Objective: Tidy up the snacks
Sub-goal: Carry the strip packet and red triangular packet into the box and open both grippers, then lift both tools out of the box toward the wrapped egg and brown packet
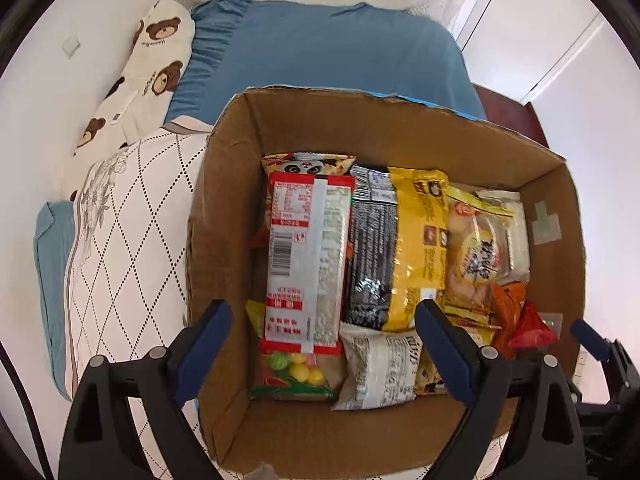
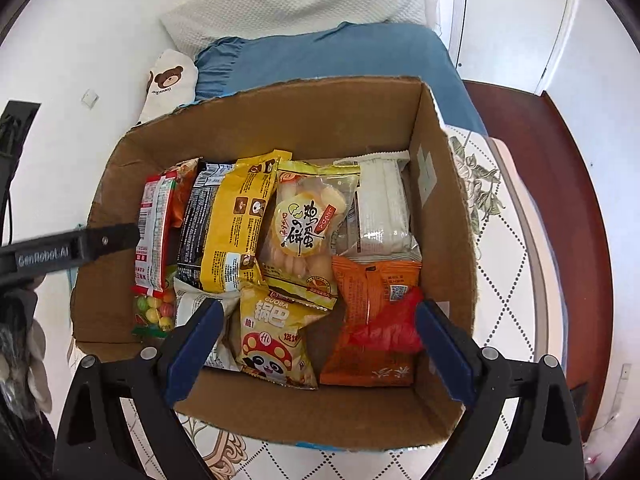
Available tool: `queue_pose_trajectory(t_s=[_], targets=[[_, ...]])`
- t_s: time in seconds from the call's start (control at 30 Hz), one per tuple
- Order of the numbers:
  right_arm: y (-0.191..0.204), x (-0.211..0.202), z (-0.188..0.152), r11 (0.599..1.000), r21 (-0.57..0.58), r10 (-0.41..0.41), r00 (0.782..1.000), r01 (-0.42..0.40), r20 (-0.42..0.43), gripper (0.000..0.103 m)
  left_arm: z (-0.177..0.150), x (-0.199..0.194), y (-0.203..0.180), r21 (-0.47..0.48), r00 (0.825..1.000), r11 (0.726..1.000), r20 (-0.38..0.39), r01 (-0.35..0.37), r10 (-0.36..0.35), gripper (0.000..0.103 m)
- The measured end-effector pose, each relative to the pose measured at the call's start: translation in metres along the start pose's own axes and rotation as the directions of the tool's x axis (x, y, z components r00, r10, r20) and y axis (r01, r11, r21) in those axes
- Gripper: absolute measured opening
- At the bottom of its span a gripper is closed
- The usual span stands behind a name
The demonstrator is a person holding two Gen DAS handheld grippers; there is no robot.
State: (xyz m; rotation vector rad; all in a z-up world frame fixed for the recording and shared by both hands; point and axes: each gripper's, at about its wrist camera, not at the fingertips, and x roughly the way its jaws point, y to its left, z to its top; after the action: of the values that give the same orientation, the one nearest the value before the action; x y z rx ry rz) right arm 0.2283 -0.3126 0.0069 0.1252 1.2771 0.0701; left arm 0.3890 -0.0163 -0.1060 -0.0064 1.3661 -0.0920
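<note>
An open cardboard box (image 1: 360,128) stands on the bed, packed with snack packets. In the left wrist view I see a red-and-white packet (image 1: 308,264), a black one (image 1: 372,256), a yellow one (image 1: 416,248), an egg-biscuit bag (image 1: 476,248) and a bag of coloured candy balls (image 1: 292,376). My left gripper (image 1: 324,348) hangs open above the box's near left part, holding nothing. The right wrist view shows the box (image 2: 280,120), a yellow panda packet (image 2: 272,340) and an orange packet (image 2: 372,304). My right gripper (image 2: 318,344) stands open above those two, empty.
The box sits on a white cover with a dotted diamond pattern (image 1: 132,220). Behind it lie a blue pillow (image 1: 320,52) and a bear-print pillow (image 1: 152,60). A red-brown wooden edge (image 2: 560,200) runs along the right, with a white door (image 2: 512,20) beyond.
</note>
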Motion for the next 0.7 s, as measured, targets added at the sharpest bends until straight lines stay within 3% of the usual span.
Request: queue_pose_trajectory(t_s=[0.33, 0.5, 0.7], targets=[[-0.003, -0.055, -0.025, 0.998, -0.041, -0.049, 0.993, 0.054, 0.11, 0.098, -0.063, -0.06, -0.008, 0.025, 0.983, 0.999, 0.185, -0.019, 0.014, 0.094], [0.004, -0.091, -0.044, 0.995, -0.071, -0.052, 0.979, 0.067, 0.196, 0.098, -0.095, -0.101, -0.011, 0.015, 0.945, 0.999, 0.323, -0.049, 0.041, 0.094], [0.011, -0.13, -0.072, 0.996, -0.076, -0.025, 0.959, 0.048, 0.282, 0.098, -0.126, -0.133, -0.012, 0.017, 0.912, 0.999, 0.408, -0.045, 0.034, 0.094]])
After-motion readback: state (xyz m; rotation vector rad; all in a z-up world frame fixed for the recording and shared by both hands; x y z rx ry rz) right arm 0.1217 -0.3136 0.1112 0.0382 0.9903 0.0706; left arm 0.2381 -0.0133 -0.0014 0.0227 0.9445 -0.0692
